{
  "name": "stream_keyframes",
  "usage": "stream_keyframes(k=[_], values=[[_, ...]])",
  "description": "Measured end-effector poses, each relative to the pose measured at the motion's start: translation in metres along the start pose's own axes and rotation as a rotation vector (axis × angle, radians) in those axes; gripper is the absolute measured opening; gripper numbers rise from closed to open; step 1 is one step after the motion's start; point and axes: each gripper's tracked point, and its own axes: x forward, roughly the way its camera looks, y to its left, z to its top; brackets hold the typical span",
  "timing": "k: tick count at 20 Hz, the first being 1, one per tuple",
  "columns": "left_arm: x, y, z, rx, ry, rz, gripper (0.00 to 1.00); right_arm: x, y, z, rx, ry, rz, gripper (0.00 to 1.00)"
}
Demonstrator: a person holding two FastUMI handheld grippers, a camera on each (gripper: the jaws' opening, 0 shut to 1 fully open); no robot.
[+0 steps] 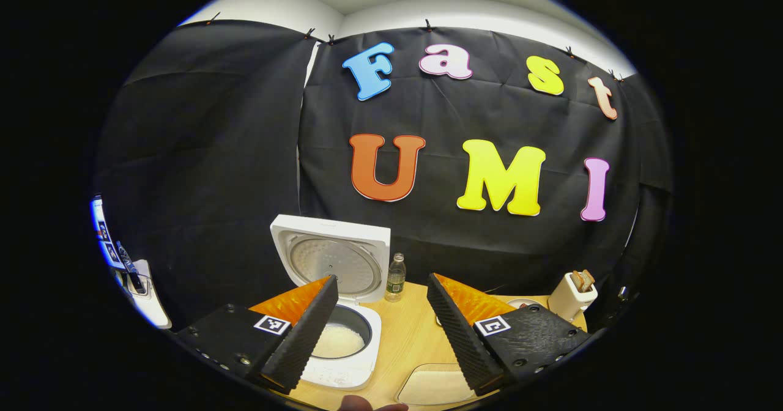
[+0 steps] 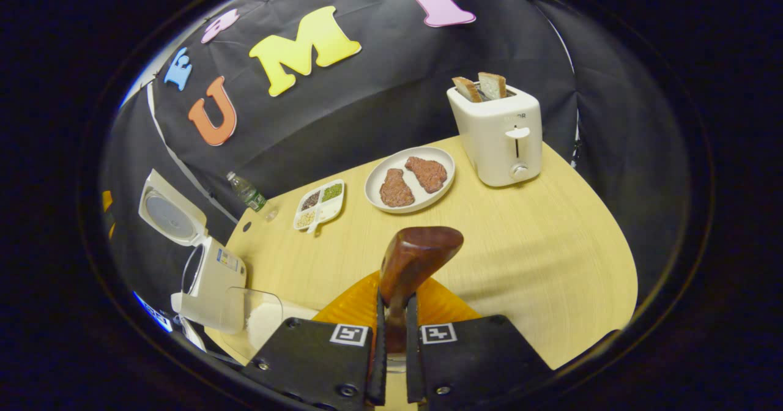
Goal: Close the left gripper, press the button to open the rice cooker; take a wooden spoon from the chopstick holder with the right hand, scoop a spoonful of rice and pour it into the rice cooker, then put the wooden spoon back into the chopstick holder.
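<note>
Booth: black cloth wall hung behind a pale wood counter
Rice cooker: sat at the counter's left end, lid up, white rice in the pot
Left tool: gaped wide, empty, hovering in front of the cooker
Right tool: pinched narrow on the wooden spoon, bowl forward, no rice visible on it
Rice tub: clear, just beside the cooker
Advice: probably best to keep the spoon level when scooping and tip it over the pot's middle
Writing: toaster bore a faint mark, too small to read

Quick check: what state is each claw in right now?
Left claw: open, holding nothing, above the open rice cooker.
Right claw: shut on the wooden spoon.
</note>
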Motion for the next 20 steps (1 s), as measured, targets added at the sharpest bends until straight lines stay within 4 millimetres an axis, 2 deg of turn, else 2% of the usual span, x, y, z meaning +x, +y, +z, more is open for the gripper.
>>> stream_keyframes(k=[3, 6, 8, 10, 11, 14, 16, 18, 20], values=[[-0.002, 0.008, 0.001, -0.005, -0.015, -0.028, 0.94, -0.024, 0.011, 0.017, -0.016, -0.066, -0.025, 0.13], [-0.008, 0.024, 0.003, 0.009, -0.040, -0.049, 0.94, -0.058, 0.026, 0.041, -0.048, -0.147, -0.065, 0.10], [-0.015, 0.037, 0.002, 0.024, -0.055, -0.068, 0.94, -0.083, 0.047, 0.053, -0.091, -0.197, -0.081, 0.13], [-0.022, 0.052, -0.001, 0.038, -0.060, -0.086, 0.94, -0.104, 0.076, 0.059, -0.132, -0.240, -0.081, 0.13], [-0.024, 0.061, -0.003, 0.046, -0.064, -0.092, 0.94, -0.111, 0.093, 0.059, -0.149, -0.255, -0.073, 0.10], [-0.032, 0.087, -0.003, 0.067, -0.083, -0.112, 0.94, -0.127, 0.137, 0.054, -0.191, -0.298, -0.076, 0.10], [-0.036, 0.102, -0.007, 0.081, -0.084, -0.127, 0.94, -0.125, 0.165, 0.042, -0.225, -0.305, -0.080, 0.10], [-0.040, 0.121, -0.013, 0.100, -0.078, -0.138, 0.94, -0.115, 0.190, 0.018, -0.263, -0.266, -0.076, 0.10], [-0.043, 0.140, -0.016, 0.103, -0.072, -0.133, 0.94, -0.106, 0.205, -0.004, -0.306, -0.239, -0.084, 0.10]])
